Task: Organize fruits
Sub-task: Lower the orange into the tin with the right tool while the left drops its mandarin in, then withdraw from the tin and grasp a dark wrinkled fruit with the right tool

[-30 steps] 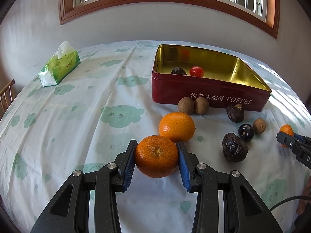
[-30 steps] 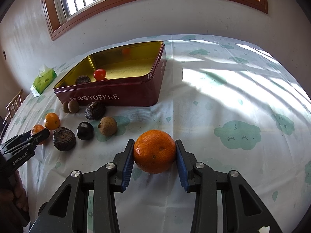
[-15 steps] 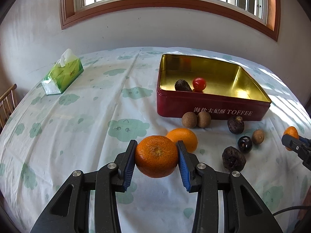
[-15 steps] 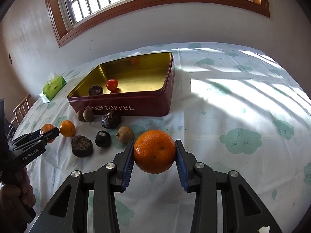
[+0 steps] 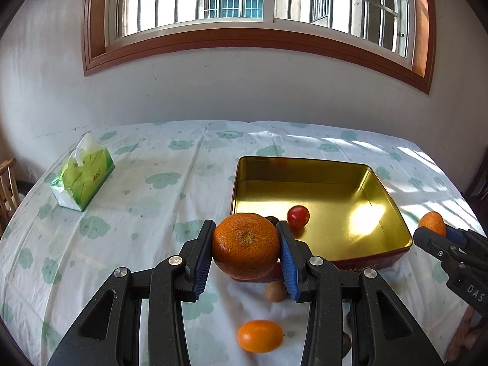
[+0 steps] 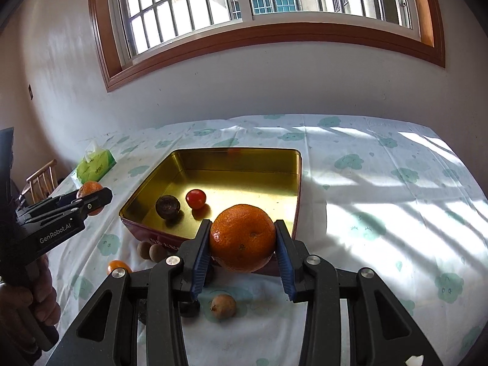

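Left wrist view: left gripper [image 5: 245,248] clamps an orange [image 5: 245,245] at centre frame, before the tin [image 5: 317,166]; right gripper [image 6: 242,242] likewise pinches its orange [image 6: 242,238]. Released early, either could bounce off the rim.

I am seeing a green tissue pack [image 5: 83,181] lying on the tablecloth [image 5: 152,195], white with green cloud prints, well off to the left. A wooden chair [image 6: 42,180] is showing past the table edge. Behind, a barred window [image 5: 244,0] in a brown wooden frame is letting daylight in.
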A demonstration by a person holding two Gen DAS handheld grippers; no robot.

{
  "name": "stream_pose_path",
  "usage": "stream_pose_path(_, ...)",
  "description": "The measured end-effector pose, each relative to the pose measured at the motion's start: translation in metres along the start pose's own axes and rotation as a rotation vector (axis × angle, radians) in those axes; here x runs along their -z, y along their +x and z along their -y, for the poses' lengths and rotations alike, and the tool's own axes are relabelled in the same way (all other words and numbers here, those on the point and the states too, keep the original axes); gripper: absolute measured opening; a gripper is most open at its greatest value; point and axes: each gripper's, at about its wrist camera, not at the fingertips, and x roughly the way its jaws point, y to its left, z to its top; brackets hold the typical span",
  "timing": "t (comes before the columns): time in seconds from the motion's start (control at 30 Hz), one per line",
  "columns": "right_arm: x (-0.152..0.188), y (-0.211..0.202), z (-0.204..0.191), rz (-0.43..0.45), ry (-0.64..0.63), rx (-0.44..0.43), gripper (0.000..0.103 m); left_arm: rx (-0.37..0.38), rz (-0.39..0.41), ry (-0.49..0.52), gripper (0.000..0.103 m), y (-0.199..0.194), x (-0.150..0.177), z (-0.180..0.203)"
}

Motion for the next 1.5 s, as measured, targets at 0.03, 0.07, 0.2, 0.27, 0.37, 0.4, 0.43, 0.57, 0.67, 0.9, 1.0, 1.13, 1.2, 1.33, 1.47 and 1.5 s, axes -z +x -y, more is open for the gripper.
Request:
stream_pose_path(0.03, -0.001, 0.005, 0.001, -0.003, 0.003, 0.000, 0.037, -0.001, -0.003, 0.006, 0.042, 0.005, -0.003, 0.002)
stream_pose_path(0.07, -0.003, 0.010, 0.001, -0.006, 0.004, 0.001, 0.037, -0.002, -0.005, 0.011, 0.042, 0.010, -0.005, 0.004)
stream_pose_path(0.2, -0.008, 0.025, 0.004, -0.013, 0.016, 0.004, 0.037, -0.005, -0.023, 0.029, 0.042, 0.031, -0.014, 0.010)
stream_pose_path(0.27, -0.010, 0.032, 0.004, -0.021, 0.014, 0.006, 0.037, -0.012, -0.029, 0.040, 0.042, 0.040, -0.017, 0.012)
stream_pose_path(0.37, -0.010, 0.043, 0.006, -0.041, 0.014, 0.007, 0.037, -0.023, -0.040, 0.064, 0.042, 0.054, -0.021, 0.014)
stream_pose_path(0.4, -0.010, 0.046, 0.007, -0.046, 0.016, 0.007, 0.037, -0.023, -0.044, 0.070, 0.042, 0.058, -0.022, 0.015)
stream_pose_path(0.43, -0.010, 0.049, 0.007, -0.051, 0.019, 0.004, 0.037, -0.025, -0.048, 0.078, 0.042, 0.062, -0.022, 0.016)
stream_pose_path(0.57, -0.009, 0.058, 0.007, -0.066, 0.015, 0.004, 0.037, -0.015, -0.061, 0.093, 0.042, 0.072, -0.022, 0.017)
stream_pose_path(0.67, -0.009, 0.063, 0.007, -0.075, 0.015, 0.000, 0.037, -0.017, -0.062, 0.115, 0.042, 0.078, -0.020, 0.021)
stream_pose_path(0.9, -0.007, 0.070, 0.010, -0.078, 0.024, 0.004, 0.037, -0.001, -0.077, 0.124, 0.042, 0.088, -0.016, 0.023)
stream_pose_path(1.0, -0.008, 0.072, 0.010, -0.076, 0.021, 0.008, 0.038, -0.004, -0.093, 0.136, 0.043, 0.094, -0.014, 0.023)
stream_pose_path(1.13, -0.008, 0.071, 0.010, -0.067, 0.026, 0.006, 0.040, -0.017, -0.074, 0.153, 0.051, 0.094, -0.012, 0.024)
stream_pose_path(1.2, -0.009, 0.071, 0.009, -0.063, 0.021, 0.010, 0.040, 0.002, -0.062, 0.151, 0.055, 0.092, -0.013, 0.024)
stream_pose_path(1.33, -0.010, 0.066, 0.011, -0.046, 0.032, 0.011, 0.041, 0.011, -0.040, 0.156, 0.061, 0.087, -0.015, 0.025)
stream_pose_path(1.47, -0.008, 0.050, 0.012, -0.011, 0.050, -0.013, 0.041, 0.034, -0.001, 0.149, 0.068, 0.076, -0.017, 0.023)
stream_pose_path(1.5, -0.006, 0.044, 0.012, -0.001, 0.056, -0.028, 0.041, 0.041, 0.008, 0.141, 0.068, 0.072, -0.018, 0.021)
